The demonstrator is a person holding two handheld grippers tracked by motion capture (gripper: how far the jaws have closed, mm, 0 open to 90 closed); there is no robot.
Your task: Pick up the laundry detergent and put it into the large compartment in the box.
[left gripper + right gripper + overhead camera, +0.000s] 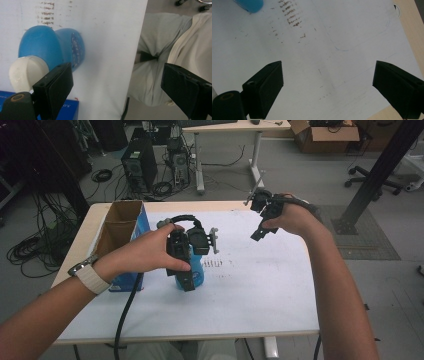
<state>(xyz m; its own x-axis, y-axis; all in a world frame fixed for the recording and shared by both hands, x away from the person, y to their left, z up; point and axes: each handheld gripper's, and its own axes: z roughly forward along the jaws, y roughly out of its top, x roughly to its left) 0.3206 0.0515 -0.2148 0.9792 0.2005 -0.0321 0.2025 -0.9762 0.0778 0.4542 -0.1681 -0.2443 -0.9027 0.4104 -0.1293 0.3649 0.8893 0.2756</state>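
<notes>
Seen in the high view, low and left of centre: left hand-held gripper [186,270] pointing down over a blue bottle [196,270] standing on the white desk [260,290], just right of a blue cardboard box [131,227] with an open top. Jaws spread wide in the left gripper view, nothing between them; left jaw just beside the bottle's white cap [26,72], cannot tell whether touching. Revealed there, not from above: the white cap, a scuffed label on the blue bottle's side, unreadable, plus a strip of the box at lower left with mirrored white lettering, too partial to read.

Farther up, right of centre in the high view: right hand-held gripper [261,231] raised above the desk, well apart from the bottle. Jaws wide in the right gripper view, empty, over bare white surface with brown smudge marks [292,15]; bottle edge at upper left.
</notes>
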